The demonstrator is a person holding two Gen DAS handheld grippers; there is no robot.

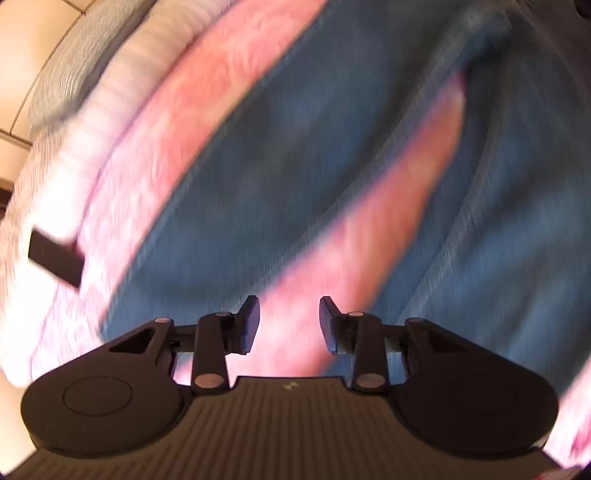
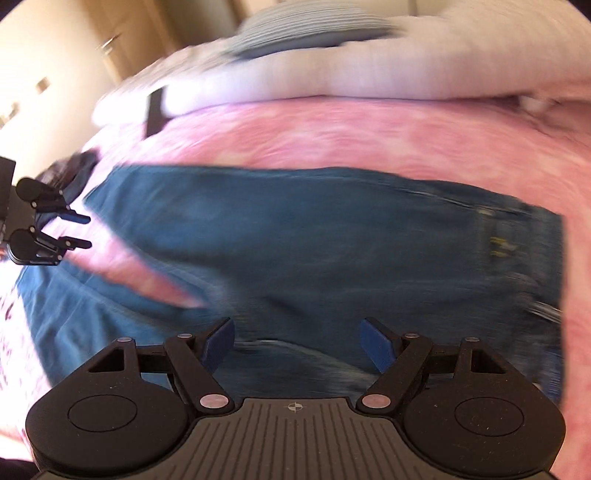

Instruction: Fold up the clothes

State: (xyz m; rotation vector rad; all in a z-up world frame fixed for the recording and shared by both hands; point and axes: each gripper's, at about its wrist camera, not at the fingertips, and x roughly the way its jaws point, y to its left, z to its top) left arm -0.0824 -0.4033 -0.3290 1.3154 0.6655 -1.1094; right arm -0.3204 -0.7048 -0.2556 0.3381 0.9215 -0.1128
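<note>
A bed covered by a pink bedspread (image 2: 332,136) fills both views, with a white folded duvet (image 2: 332,74) piled along its far edge and a grey striped pillow (image 2: 306,26) beyond that. Blue jeans (image 2: 295,236) are spread flat across the bedspread, the legs parted so that a strip of pink is seen between them. A small dark flat object (image 2: 155,112) is seen at the duvet's edge. The right tool (image 2: 297,345) is held wide open above the jeans, gripping nothing. The left tool (image 1: 290,325) is held open over the pink strip, empty. No containers are seen.
</note>
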